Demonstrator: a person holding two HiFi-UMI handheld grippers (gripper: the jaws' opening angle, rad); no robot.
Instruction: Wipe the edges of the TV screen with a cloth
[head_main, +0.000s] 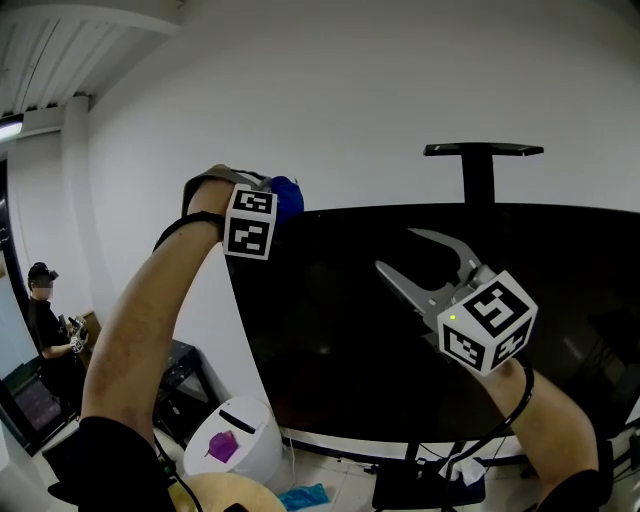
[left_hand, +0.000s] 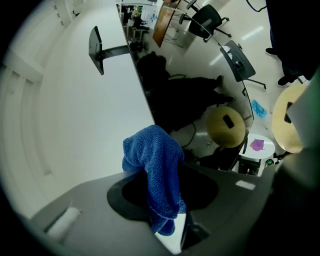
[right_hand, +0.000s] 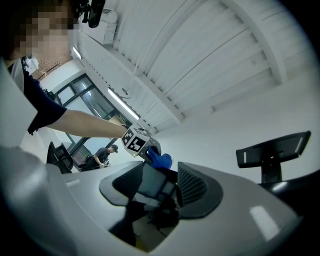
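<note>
Blue terry cloth (left_hand: 157, 165) is clamped between the closed jaws of the left gripper (head_main: 268, 198), with a bunched fold standing out past the tips and a tail hanging back through them. In the head view this bundle is held at the upper left corner of the black TV screen (head_main: 420, 330), just where the top edge and the left edge meet. Whether the fabric is actually pressed against the frame cannot be settled from these views; it is seen at least just beside it.

The coming move is judged to turn on that corner. From the cloth, the top edge runs long and level away to the right, under the black bracket (head_main: 483, 152) on the wall. The left edge drops away downward and slightly inward beneath the raised left forearm. Either run can be started from here, and the cloth must be kept riding along the thin border, not out on the glass.

The right gripper (head_main: 395, 250) is held with its jaws spread and nothing between them, in front of the middle of the screen and well apart from the cloth. The left hand is plainly the nearer one, so the wiping is expected to be done by it alone.
</note>
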